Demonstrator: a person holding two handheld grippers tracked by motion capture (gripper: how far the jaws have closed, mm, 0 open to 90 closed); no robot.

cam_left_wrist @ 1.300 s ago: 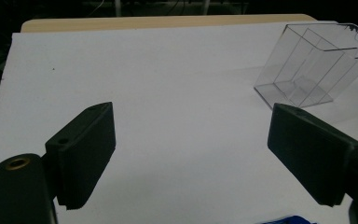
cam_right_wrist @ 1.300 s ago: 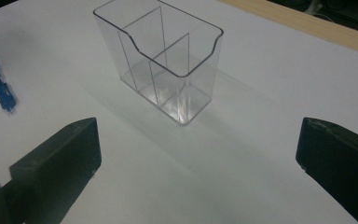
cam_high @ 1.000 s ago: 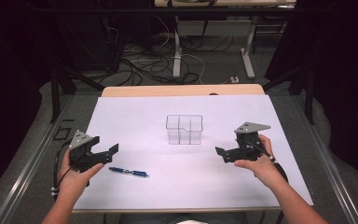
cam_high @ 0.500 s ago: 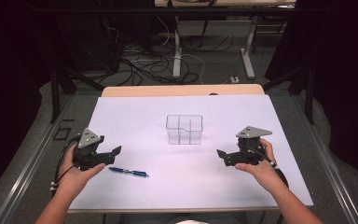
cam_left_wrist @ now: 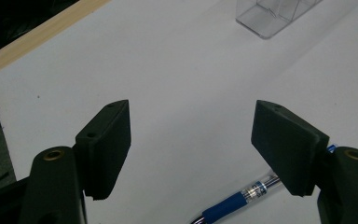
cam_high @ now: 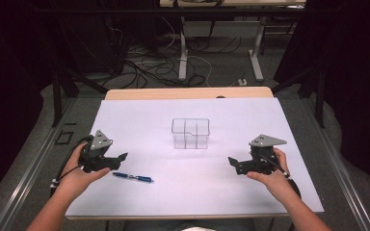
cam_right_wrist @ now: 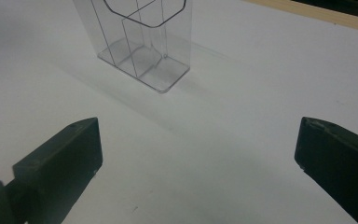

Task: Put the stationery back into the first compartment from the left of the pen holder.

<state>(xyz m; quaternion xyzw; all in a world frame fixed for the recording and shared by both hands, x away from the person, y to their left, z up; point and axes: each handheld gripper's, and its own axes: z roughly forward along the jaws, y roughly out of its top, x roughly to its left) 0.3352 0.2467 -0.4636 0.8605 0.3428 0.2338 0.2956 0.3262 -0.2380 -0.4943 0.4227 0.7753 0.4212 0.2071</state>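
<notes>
One blue pen (cam_high: 133,177) lies flat on the white sheet (cam_high: 192,202) in the lower left of the high view, just to the right of the left gripper (cam_high: 119,157), its length running left to right with a slight downward slant. In the left gripper view the pen (cam_left_wrist: 242,198) shows at the bottom edge, right of centre, its clear barrel end passing under the right-hand jaw, not yet between the two pads. Those jaws have just been closing somewhat, yet they stand spread with bare paper between them and nothing pinched.

By its look, the pen is light, stiff and slim, with a smooth round plastic barrel that may roll or skid on the paper if nudged from one side. A sound hold would be across the blue middle of the barrel, pads square to its length, coming down from above so both pads meet it together; a grip near either tip would let it pivot.

Towards the centre of the high view, well apart from the pen, stands a clear plastic organiser (cam_high: 190,133) with compartments, upright and empty. It looks thin-walled and easily tipped.

At the lower right, the right gripper (cam_high: 234,165) hangs with its jaws wide apart over bare paper, holding nothing, the organiser (cam_right_wrist: 142,42) ahead of it.
</notes>
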